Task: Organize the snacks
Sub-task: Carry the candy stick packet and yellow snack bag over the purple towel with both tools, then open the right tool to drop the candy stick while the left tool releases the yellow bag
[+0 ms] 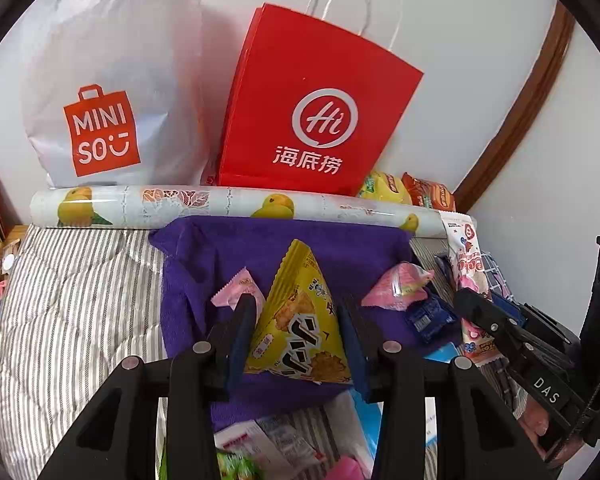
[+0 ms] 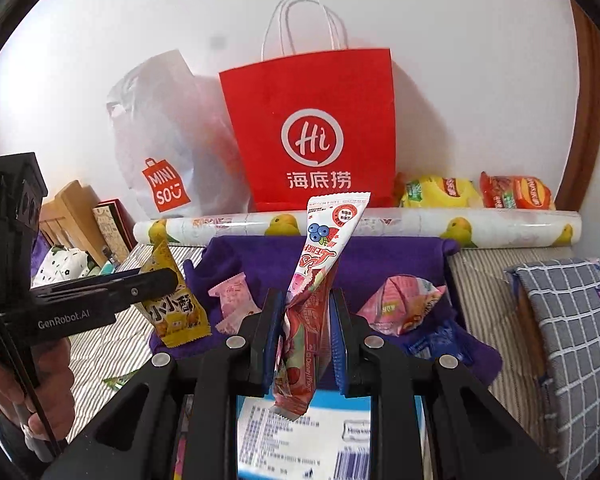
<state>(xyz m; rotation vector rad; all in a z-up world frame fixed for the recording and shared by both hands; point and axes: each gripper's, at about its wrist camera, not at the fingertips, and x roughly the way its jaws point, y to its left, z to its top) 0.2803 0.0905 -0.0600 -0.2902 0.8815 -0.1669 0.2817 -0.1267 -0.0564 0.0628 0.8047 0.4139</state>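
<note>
My left gripper [image 1: 298,310] is shut on a yellow triangular snack packet [image 1: 300,328] and holds it above the purple towel [image 1: 236,248]; the packet also shows in the right wrist view [image 2: 174,300]. My right gripper [image 2: 305,300] is shut on a long pink-and-white fruit snack stick [image 2: 320,264], upright over the towel [image 2: 380,252]; the stick also shows in the left wrist view [image 1: 470,276]. Small pink candy packets [image 2: 232,294] [image 2: 400,304] and a blue packet [image 1: 430,314] lie on the towel.
A red paper bag [image 1: 320,100] and a white MINISO bag [image 1: 112,92] stand against the wall behind a rolled lemon-print sheet [image 1: 228,204]. Yellow [image 2: 440,192] and orange chip bags [image 2: 516,192] sit at back right. A checked cushion [image 2: 572,320] lies right on the striped bedding [image 1: 80,300].
</note>
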